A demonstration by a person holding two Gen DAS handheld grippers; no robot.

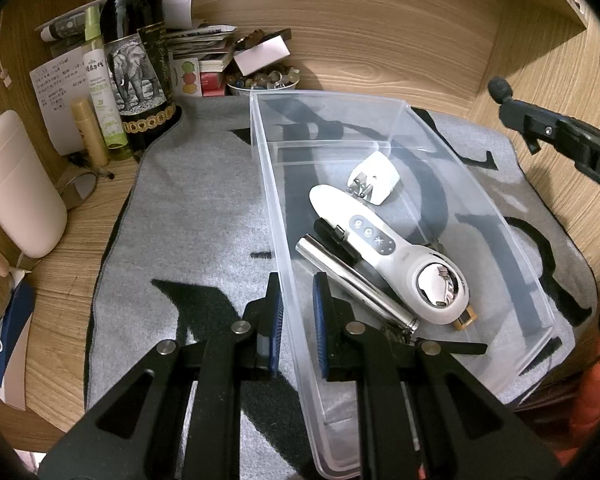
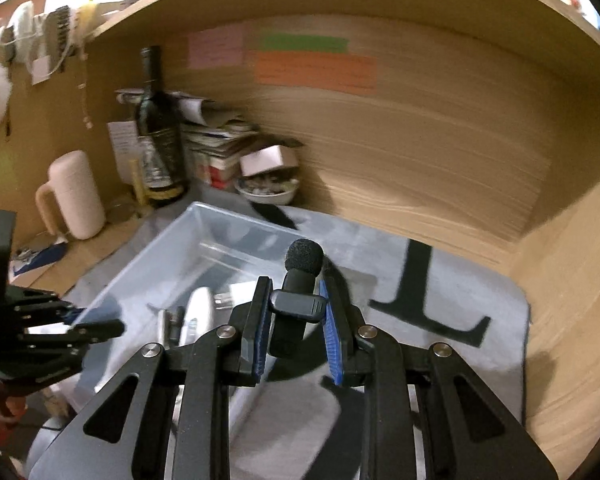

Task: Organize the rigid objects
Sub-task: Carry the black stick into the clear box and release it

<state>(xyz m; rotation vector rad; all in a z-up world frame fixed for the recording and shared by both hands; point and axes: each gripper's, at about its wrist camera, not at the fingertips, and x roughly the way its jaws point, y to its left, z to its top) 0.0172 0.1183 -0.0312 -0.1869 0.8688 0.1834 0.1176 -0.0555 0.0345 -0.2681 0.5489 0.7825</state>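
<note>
A clear plastic bin (image 1: pixel 380 128) sits on a grey mat (image 1: pixel 196 208) — inside lie a white handheld device (image 1: pixel 380 240), a steel cylinder (image 1: pixel 356 284) and a white plug (image 1: pixel 374 178). The left gripper (image 1: pixel 297 312) pinches the bin's near wall. The right gripper (image 2: pixel 296 328), nearly closed, clamps a small black clip-on microphone (image 2: pixel 300 280) above the bin.

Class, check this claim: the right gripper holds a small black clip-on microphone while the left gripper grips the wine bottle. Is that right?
Not quite. In the left wrist view the left gripper clamps the clear bin's wall, not the wine bottle. The right gripper does hold the microphone.
</note>
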